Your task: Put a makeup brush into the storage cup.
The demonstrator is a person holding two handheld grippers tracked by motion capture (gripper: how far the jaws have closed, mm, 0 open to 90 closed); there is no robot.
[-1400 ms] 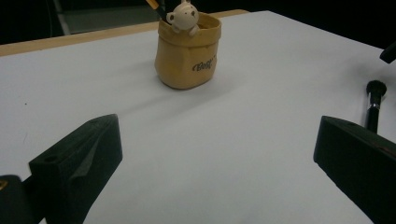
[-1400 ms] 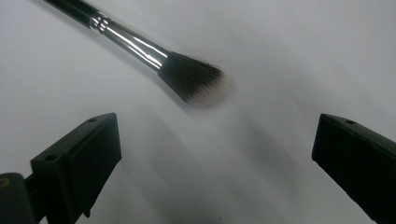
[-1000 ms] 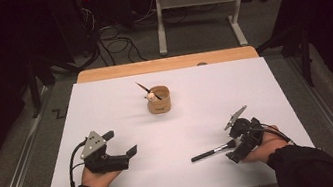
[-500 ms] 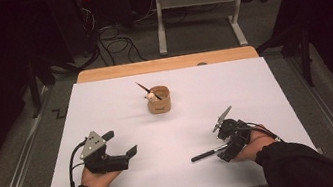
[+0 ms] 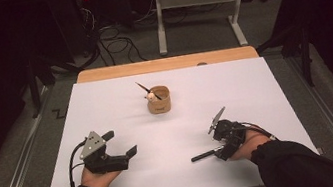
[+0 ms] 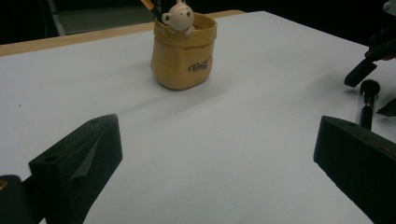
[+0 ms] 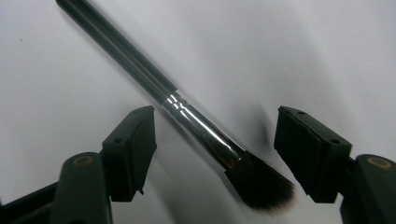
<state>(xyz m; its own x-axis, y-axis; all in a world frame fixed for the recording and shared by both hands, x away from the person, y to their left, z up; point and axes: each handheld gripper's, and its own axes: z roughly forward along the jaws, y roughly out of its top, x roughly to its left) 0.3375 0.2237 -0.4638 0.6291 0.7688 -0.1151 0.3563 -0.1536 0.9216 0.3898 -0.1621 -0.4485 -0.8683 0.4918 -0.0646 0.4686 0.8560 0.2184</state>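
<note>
The brush (image 7: 187,116) lies flat on the white bench (image 5: 275,86), at the lower right of the high view, its dark handle pointing toward the lower middle of the frame. In my right gripper view it runs slantwise from the upper left down to the lower middle, black handle first, then a shiny metal collar, then the dark bristles fanned out at the bottom. My right tongs (image 5: 219,142) are over that bristle end. Their jaws have just been closing, with the brush between them, but they stand apart on either side of it and neither pad presses on it yet; bare bench shows between the right jaw and the bristles.

Farther out, near the upper middle of the high view, stands a small tan cup (image 5: 159,99), upright, with a little white bear figure (image 6: 180,17) on its rim and a pencil (image 5: 143,88) leaning out toward the upper left. It stands well apart from the brush.

My left tongs (image 5: 122,142) rest at the lower left of the high view, in my left hand (image 5: 97,176) on the bench. Their jaws are wide apart with nothing between them, and they point toward the cup.
</note>
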